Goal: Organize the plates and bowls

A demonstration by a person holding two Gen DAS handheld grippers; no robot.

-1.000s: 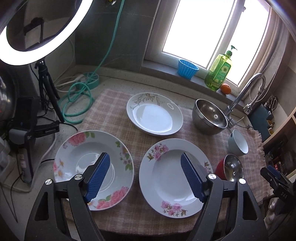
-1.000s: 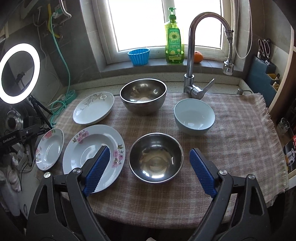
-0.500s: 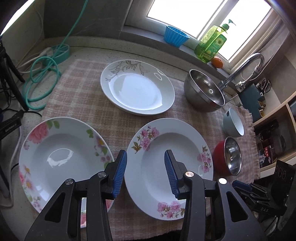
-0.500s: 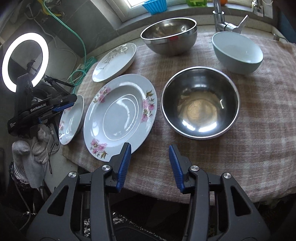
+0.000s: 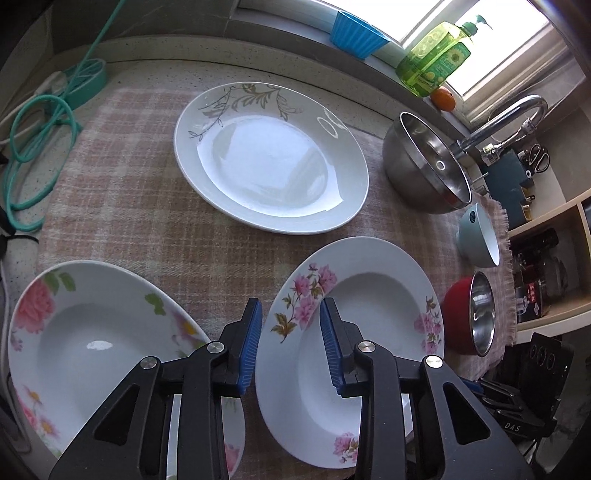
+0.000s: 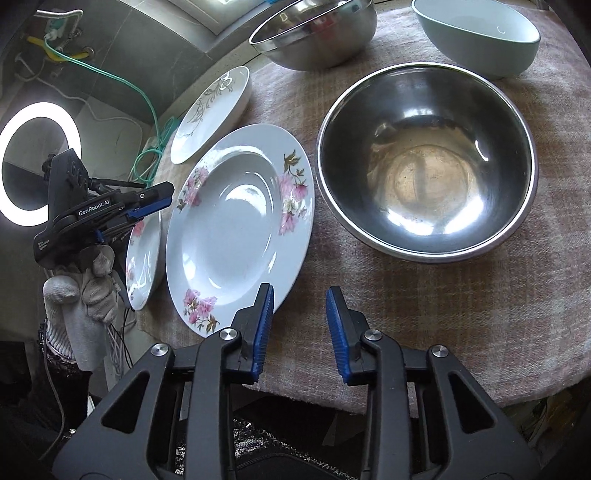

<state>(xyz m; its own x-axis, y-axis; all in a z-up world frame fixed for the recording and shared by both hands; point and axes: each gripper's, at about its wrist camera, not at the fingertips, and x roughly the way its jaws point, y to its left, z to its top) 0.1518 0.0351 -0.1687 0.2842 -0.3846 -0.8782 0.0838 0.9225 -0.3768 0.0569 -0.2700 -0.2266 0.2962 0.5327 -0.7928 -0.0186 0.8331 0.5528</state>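
Note:
My left gripper (image 5: 290, 314) is open with a narrow gap, its fingers straddling the left rim of the pink-flowered deep plate (image 5: 373, 317). A second rose-patterned deep plate (image 5: 92, 332) lies to its left, and a white leaf-patterned plate (image 5: 269, 158) lies farther back. My right gripper (image 6: 299, 301) is open and empty, low over the cloth, just past the near right rim of the pink-flowered plate (image 6: 229, 221) and in front of a steel bowl (image 6: 424, 162). The left gripper also shows in the right wrist view (image 6: 147, 201).
A large steel bowl (image 5: 424, 166), a pale blue bowl (image 5: 478, 236) and a red-sided steel bowl (image 5: 469, 314) sit along the right of the checked cloth (image 5: 147, 206). A tap (image 5: 502, 122), soap bottle (image 5: 432, 62), blue cup (image 5: 356, 33) and green hose (image 5: 40, 147) lie around.
Both grippers have moved lower and closer to the pink-flowered plate. Both had narrowed their jaws from wide open a second ago; the left one now reaches that plate's left rim.

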